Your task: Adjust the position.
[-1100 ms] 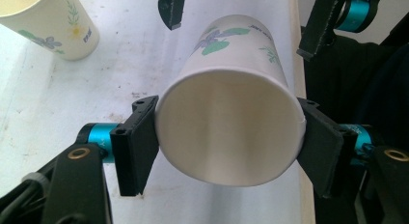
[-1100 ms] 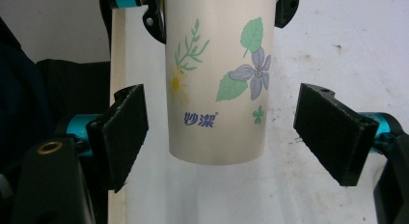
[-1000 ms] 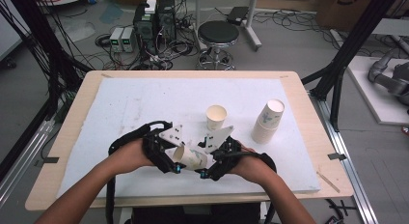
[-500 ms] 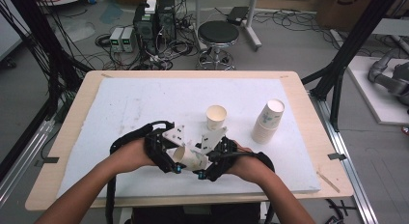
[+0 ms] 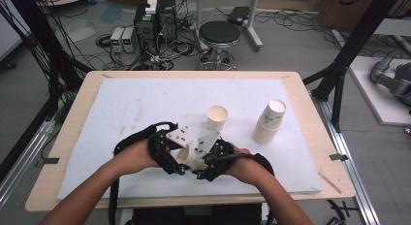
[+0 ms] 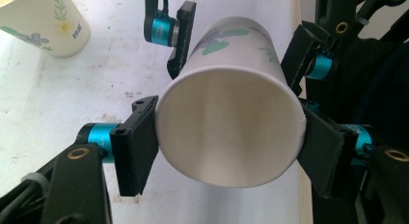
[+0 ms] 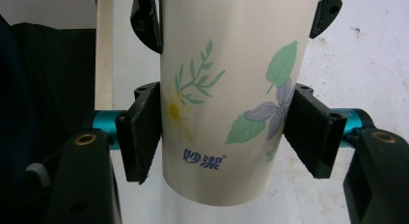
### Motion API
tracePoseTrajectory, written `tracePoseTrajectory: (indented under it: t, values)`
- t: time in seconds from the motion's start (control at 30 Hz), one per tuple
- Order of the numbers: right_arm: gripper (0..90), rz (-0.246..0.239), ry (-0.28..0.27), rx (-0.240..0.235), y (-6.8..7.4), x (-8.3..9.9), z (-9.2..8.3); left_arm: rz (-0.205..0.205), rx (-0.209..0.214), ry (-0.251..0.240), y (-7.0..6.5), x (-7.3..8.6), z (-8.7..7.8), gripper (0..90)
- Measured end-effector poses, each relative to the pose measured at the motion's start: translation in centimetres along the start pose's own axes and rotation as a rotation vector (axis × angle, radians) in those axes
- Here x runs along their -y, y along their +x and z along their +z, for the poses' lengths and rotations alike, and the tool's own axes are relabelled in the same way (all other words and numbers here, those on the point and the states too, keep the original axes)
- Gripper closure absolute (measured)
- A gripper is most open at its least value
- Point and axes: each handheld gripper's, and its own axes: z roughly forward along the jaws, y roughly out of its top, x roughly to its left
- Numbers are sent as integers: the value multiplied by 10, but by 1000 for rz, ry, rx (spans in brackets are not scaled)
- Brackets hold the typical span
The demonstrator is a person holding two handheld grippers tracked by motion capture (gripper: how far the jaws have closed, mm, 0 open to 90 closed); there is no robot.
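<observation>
From above, the left gripper (image 5: 180, 168) and right gripper (image 5: 202, 172) are meeting over the table's (image 5: 121, 108) near edge, and in both gripper views each is pinching the paper cup (image 6: 229, 130) sideways, so squeezing risks crumpling it.

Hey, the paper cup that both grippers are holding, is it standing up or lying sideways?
Lying sideways. The held cup points its open, empty mouth at the left gripper's camera, with the left gripper and right gripper clamped on its sides.

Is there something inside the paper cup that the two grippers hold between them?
The left gripper view looks into the held cup: the white inner wall appears empty. Its bottom is dim. The left gripper and the right gripper both clamp it.
</observation>
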Motion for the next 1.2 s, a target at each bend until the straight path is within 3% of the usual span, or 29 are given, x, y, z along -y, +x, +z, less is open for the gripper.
tracePoseTrajectory:
  t: [0.27,0.37,0.6,0.9,1.0,1.2]
  values:
    - [365,22,4,24,-1,2,2,-15,-25,-57,1,3,0,266]
    - [370,39,27,36,-1,4,3,-33,-31,-128,2,8,-4,221]
    - [368,92,-10,61,-5,17,-4,-85,-64,-319,4,29,-20,181]
    - [362,194,-146,124,-7,45,-16,-197,-165,-468,2,63,-24,181]
    - [362,221,-203,132,-6,53,-20,-214,-191,-514,2,72,-23,182]
    - [360,249,-261,155,-3,65,-28,-251,-232,-586,0,85,-19,181]
